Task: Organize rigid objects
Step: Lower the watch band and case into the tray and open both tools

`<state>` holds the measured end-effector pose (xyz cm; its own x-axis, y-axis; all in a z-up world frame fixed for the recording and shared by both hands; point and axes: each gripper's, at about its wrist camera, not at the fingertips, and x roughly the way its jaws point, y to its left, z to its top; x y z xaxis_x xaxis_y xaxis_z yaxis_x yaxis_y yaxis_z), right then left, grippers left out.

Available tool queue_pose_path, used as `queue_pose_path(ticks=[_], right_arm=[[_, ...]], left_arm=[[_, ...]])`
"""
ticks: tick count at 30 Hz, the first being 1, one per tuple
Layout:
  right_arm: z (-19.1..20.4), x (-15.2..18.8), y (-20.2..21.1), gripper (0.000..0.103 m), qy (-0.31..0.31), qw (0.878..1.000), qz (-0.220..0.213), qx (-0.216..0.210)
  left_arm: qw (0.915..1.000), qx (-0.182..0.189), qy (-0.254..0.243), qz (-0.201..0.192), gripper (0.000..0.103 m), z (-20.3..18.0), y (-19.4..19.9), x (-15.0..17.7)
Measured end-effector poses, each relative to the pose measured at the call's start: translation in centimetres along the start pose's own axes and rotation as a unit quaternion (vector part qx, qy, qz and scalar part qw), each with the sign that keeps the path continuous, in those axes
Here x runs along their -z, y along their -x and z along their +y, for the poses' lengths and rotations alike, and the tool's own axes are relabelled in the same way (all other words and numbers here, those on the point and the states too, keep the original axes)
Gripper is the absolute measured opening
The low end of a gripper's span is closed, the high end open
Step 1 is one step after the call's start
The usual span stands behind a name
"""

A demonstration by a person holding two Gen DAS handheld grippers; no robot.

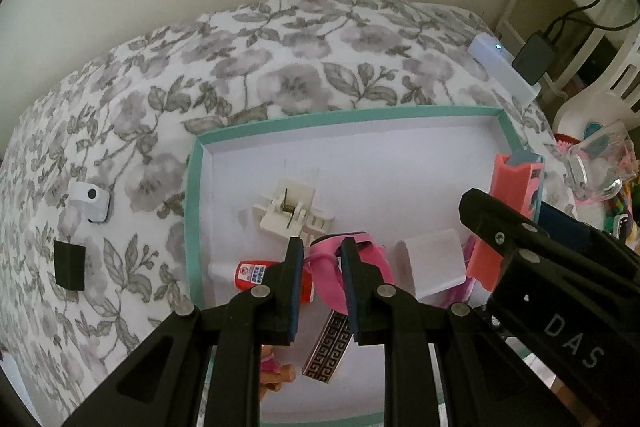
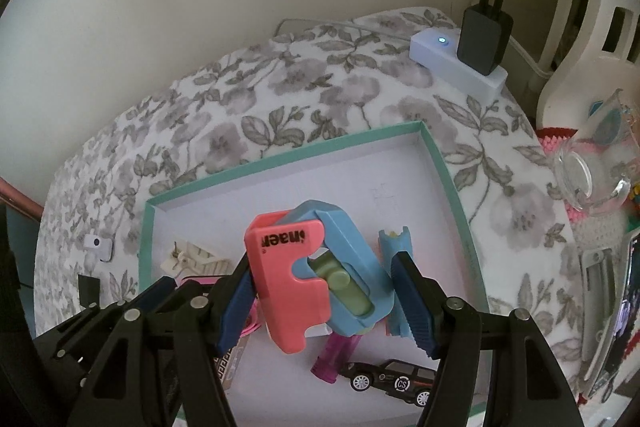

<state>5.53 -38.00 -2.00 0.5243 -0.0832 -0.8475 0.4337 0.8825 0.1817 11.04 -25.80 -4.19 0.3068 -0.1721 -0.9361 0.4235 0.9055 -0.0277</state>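
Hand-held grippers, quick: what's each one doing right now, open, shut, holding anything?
Left hand-held gripper: shut on the pink strap, above the tray.
Right hand-held gripper: shut on the pink and blue toy.

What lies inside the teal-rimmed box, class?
Inside the teal-rimmed box: a white clip, pink band, red tube, patterned bar, toy car, purple tube. The held pink-and-blue toy covers more.

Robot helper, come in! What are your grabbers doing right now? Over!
Left hand-held gripper shut on pink watch. Right hand-held gripper holding coral-and-blue toy over teal box. Box crowded below.
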Motion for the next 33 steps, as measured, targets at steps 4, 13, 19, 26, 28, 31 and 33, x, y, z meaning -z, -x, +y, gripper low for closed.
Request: queue_pose_path(ticks=[4, 13, 19, 26, 28, 31, 33], right_arm=[[0.2, 0.0, 0.0, 0.07, 0.003, 1.0, -0.001, 0.001], [0.1, -0.2, 0.2, 0.07, 0.003, 1.0, -0.006, 0.002], [0.1, -0.4, 0.9, 0.073, 0.006, 1.0, -0.02, 0.003], [0.7, -0.8, 2.1, 0.075, 0.016, 0.999, -0.039, 0.004], [1.0, -0.9, 2.4, 0.075, 0.02, 0.999, -0.043, 0.005], [1.3, -0.9, 2.4, 0.075, 0.026, 0.999, -0.044, 0.006], [1.6, -0.8, 2.2, 0.075, 0.031, 0.999, -0.042, 0.007]], left_arm=[[1.0, -0.003, 0.0, -0.002, 0.021, 0.0, 0.1, -0.1], [1.0, -0.004, 0.003, -0.007, 0.044, 0.5, 1.1, -0.3], [0.9997, -0.017, 0.002, -0.02, 0.058, 0.9, 2.0, -0.6], [0.999, -0.02, 0.021, -0.033, 0.059, 2.4, 2.9, -0.9], [0.9985, -0.027, 0.03, -0.037, 0.059, 3.0, 3.1, -1.0], [0.9973, -0.039, 0.047, -0.041, 0.06, 4.2, 3.3, -1.1], [0.9961, -0.046, 0.063, -0.042, 0.06, 5.3, 3.3, -1.2]])
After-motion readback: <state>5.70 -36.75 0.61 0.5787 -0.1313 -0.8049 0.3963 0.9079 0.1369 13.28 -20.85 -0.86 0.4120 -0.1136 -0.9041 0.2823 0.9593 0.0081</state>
